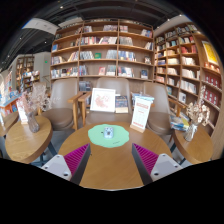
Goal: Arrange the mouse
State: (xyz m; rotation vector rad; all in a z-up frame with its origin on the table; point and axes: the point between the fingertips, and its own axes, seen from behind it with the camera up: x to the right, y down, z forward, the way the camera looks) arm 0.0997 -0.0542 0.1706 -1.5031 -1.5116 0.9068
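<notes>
A small white mouse (108, 131) lies on a green mouse mat (109, 137) on a round wooden table (110, 165), beyond my fingertips and midway between them. My gripper (110, 160) is open and empty above the bare near part of the table. The magenta pads show on the left finger (76, 156) and the right finger (145, 156), wide apart, with only tabletop between them.
Chairs stand behind the table. A white sign (103, 99) and a standing card (142, 111) are beyond the mat. Another round table (25, 140) is at the left, one more at the right (195, 143). Tall bookshelves (100, 50) fill the back.
</notes>
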